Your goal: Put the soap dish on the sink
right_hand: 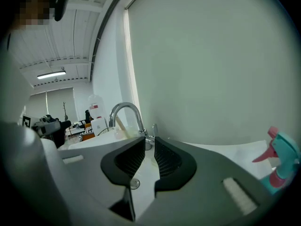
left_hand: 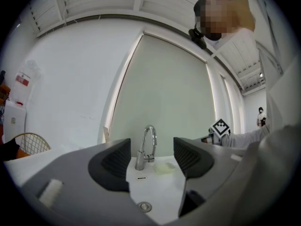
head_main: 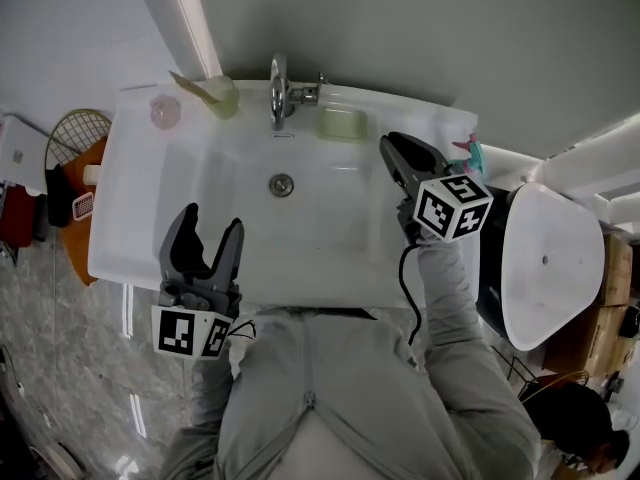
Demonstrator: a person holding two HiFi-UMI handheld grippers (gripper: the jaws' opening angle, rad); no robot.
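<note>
Grey-green wall panelling (head_main: 400, 28) is filling the background beyond both tongs.

Item: white sink (head_main: 150, 228), lying under both tongs; I am looking steeply down on it.

Item: left gripper (head_main: 213, 218), hanging over the near left part of the basin. Its jaws are standing wide apart and gripping nothing.

Item: right gripper (head_main: 390, 146), hanging over the sink's right ledge. Its jaws are sitting only slightly apart, with a thin slit between them and nothing in it.

Item: chrome faucet (head_main: 279, 90), standing on the back ledge, ahead of the left gripper and left of the right one.

Item: teal spray bottle (head_main: 470, 153) with a pink trigger, standing just right of the right gripper.

Item: pale green cup (head_main: 222, 96), sitting well beyond the left gripper, left of the faucet.

Item: soap dish (head_main: 342, 123), pale yellow-green, resting on the back ledge between the faucet and the right gripper's tips, apart from both.

Item: drain (head_main: 282, 184), lying between the two tongs.
</note>
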